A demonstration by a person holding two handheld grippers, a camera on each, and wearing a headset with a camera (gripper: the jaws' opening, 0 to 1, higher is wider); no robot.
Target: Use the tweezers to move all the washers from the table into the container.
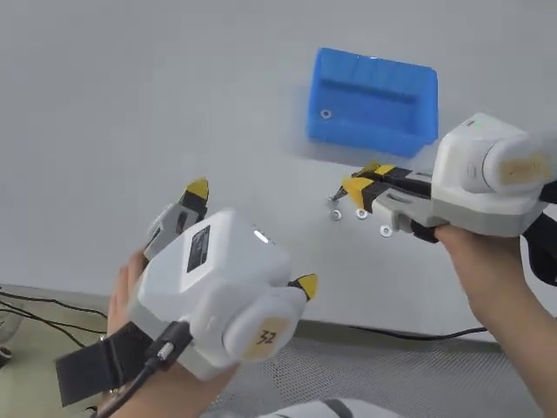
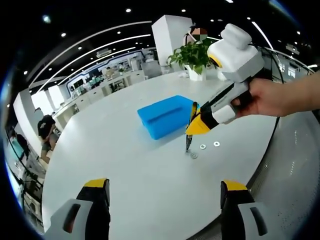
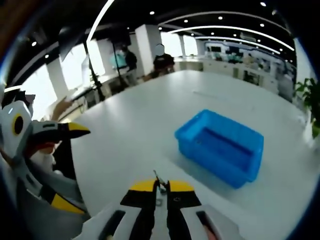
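The blue container (image 1: 374, 96) stands on the white table (image 1: 130, 113), with one washer (image 1: 325, 113) inside near its left wall. Three washers lie on the table in front of it (image 1: 336, 214), (image 1: 361, 213), (image 1: 385, 231). My right gripper (image 1: 355, 188) is shut on thin tweezers (image 1: 339, 197), whose tips point down right by the leftmost washer (image 2: 194, 155). I cannot tell whether the tips touch it. My left gripper (image 1: 251, 236) is held low at the left, open, with nothing between its yellow-tipped fingers (image 2: 95, 184).
The table's near edge (image 1: 365, 329) runs just below the washers, with black cables (image 1: 35, 313) and a mesh surface beyond it. A potted plant (image 2: 192, 57) stands at the table's far side. People stand in the background.
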